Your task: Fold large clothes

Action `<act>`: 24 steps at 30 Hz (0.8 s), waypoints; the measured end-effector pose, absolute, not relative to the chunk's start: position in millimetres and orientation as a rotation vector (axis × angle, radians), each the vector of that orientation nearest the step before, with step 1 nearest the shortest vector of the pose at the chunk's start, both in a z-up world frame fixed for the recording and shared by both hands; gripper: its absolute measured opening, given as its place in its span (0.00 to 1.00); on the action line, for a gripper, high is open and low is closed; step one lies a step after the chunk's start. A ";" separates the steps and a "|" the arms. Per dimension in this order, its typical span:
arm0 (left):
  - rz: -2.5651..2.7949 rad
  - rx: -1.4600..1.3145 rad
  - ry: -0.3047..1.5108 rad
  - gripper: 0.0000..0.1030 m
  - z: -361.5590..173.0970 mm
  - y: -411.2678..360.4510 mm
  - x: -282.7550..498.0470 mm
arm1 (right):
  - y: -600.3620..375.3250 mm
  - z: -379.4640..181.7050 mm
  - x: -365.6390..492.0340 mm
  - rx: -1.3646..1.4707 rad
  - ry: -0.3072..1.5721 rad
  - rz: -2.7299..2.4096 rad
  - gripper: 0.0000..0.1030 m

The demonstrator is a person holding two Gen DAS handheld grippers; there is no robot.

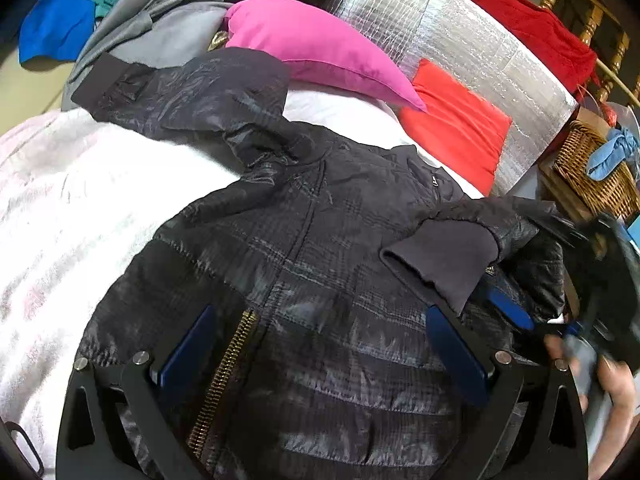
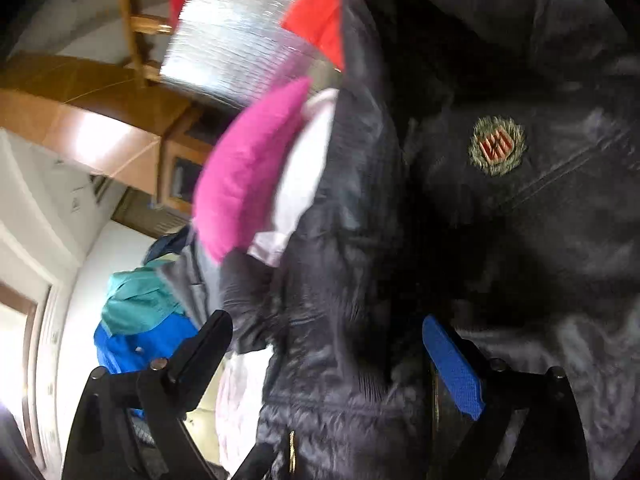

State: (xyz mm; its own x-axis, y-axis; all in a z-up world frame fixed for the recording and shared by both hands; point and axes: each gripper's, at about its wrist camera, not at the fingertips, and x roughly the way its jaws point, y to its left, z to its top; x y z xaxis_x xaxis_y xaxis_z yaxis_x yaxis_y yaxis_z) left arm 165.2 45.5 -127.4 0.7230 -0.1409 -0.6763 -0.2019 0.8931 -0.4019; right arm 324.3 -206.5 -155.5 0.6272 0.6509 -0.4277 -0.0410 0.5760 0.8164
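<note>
A black quilted jacket [image 1: 312, 240] lies front up on a white blanket [image 1: 80, 208], its brass zipper [image 1: 224, 376] near me. One sleeve is folded across the chest and ends in a dark knit cuff [image 1: 440, 268]. The other sleeve [image 1: 180, 92] stretches away to the upper left. My left gripper [image 1: 320, 316] stands open just over the jacket's lower front, pads wide apart. My right gripper [image 2: 326, 344] is open too, close to the jacket by its embroidered badge [image 2: 498, 146]. Its blue pad [image 1: 514, 308] shows blurred beside the folded sleeve in the left wrist view, with a hand [image 1: 604, 384] behind it.
A pink cushion [image 1: 320, 48], a red cushion [image 1: 452, 128] and a silver foil sheet [image 1: 460, 40] lie beyond the jacket. A grey garment [image 1: 152, 32] and a blue and teal one [image 1: 60, 28] sit far left. A wicker basket [image 1: 592, 168] stands at the right.
</note>
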 end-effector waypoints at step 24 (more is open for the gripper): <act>-0.312 -1.169 1.052 0.91 -156.5 8.1 289.9 | -282.2 -153.2 198.4 0.931 0.505 0.334 0.95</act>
